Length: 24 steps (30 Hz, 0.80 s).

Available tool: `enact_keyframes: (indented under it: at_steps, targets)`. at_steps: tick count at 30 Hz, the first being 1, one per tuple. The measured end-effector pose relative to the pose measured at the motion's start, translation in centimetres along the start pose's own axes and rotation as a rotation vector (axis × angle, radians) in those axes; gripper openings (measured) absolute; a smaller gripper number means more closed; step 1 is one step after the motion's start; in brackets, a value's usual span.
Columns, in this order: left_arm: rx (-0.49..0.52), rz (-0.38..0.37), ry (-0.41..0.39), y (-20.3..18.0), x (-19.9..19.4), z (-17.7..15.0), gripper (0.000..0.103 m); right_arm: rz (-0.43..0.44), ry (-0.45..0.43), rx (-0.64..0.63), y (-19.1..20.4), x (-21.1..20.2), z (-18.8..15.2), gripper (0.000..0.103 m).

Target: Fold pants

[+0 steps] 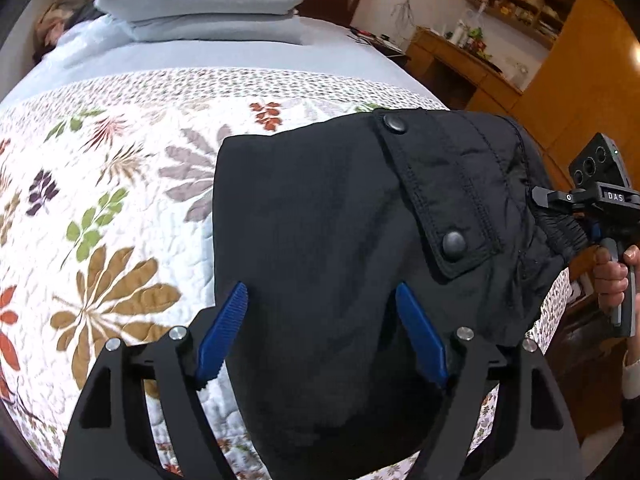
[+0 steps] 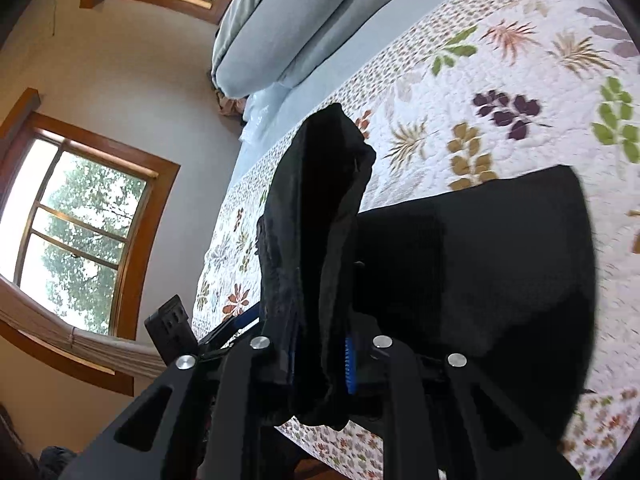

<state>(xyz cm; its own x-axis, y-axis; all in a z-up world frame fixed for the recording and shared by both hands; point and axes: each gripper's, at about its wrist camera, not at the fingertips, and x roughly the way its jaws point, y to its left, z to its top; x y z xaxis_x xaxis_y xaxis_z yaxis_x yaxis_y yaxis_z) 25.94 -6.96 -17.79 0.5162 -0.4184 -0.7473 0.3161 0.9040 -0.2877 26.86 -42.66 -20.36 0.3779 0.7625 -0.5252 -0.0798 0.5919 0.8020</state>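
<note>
I keep the right tongs clamped on the black quilted pants' edge to lift it off the floral quilted bed, left tongs spread open, gripping nothing.

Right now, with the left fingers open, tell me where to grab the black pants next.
Grip the black pants at their free left edge, coming in from the floral quilt side. That edge lies flat and exposed; the right gripper already pinches the bunched waistband.
</note>
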Motion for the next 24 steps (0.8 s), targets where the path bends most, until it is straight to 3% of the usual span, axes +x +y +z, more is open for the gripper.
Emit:
enact_keyframes:
  at_steps: [7,14,21,24]
  targets:
    - [0.047,0.017,0.021,-2.3,1.2,1.2,0.077,-0.04,-0.025,0.048,-2.6,-2.4,-0.4,0.017]
    - [0.082,0.03,-0.01,-4.3,0.5,2.1,0.078,-0.052,-0.019,0.102,-5.6,-2.1,-1.2,0.017]
    - [0.138,0.12,-0.037,-5.7,-0.1,2.4,0.09,-0.055,-0.028,0.148,-8.0,-1.8,-2.2,0.02]
    - [0.142,0.135,-0.038,-6.0,-0.2,2.5,0.09,-0.057,-0.037,0.181,-9.2,-1.9,-2.8,0.024]
